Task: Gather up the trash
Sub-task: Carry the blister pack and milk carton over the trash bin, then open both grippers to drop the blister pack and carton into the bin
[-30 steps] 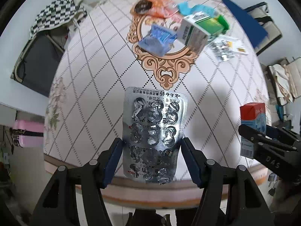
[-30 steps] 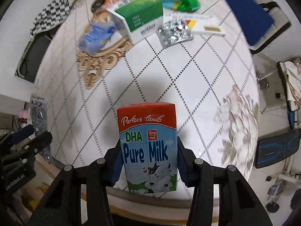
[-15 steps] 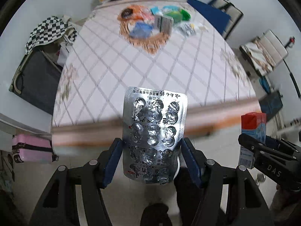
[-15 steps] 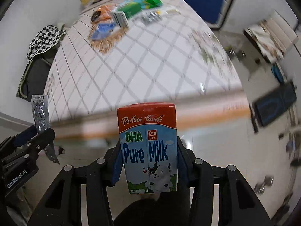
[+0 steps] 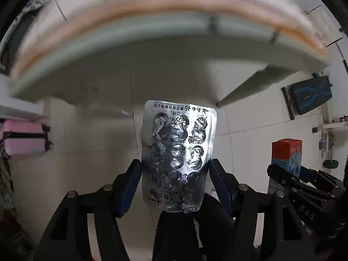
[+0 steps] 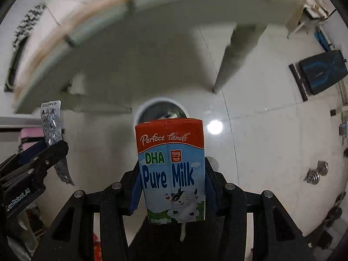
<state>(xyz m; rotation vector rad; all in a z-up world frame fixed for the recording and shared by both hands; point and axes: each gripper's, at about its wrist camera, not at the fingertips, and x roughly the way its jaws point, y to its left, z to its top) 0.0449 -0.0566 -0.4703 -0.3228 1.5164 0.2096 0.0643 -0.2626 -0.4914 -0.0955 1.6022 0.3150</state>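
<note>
Two grippers, two pieces of trash, and we have one in each: our left gripper is clamped on a single silver pill sheet, its blue pads pressing the sheet's two long edges, and our right gripper is closed on one milk carton, red on top and blue below, printed "Pure Milk". Both point down at the pale tiled floor. We hold the carton upright between the pads, and just past its top edge sits one round white bin with bits of rubbish already inside; it stands on the floor under the table edge, which sweeps blurred across the top of both views. We see one table leg slanting down beside the bin. From the left view the carton shows off to the side in the other gripper; from the right view the pill sheet does the same. One pink case sits at the far side, and one dark blue-lined mat lies at the opposite side
</note>
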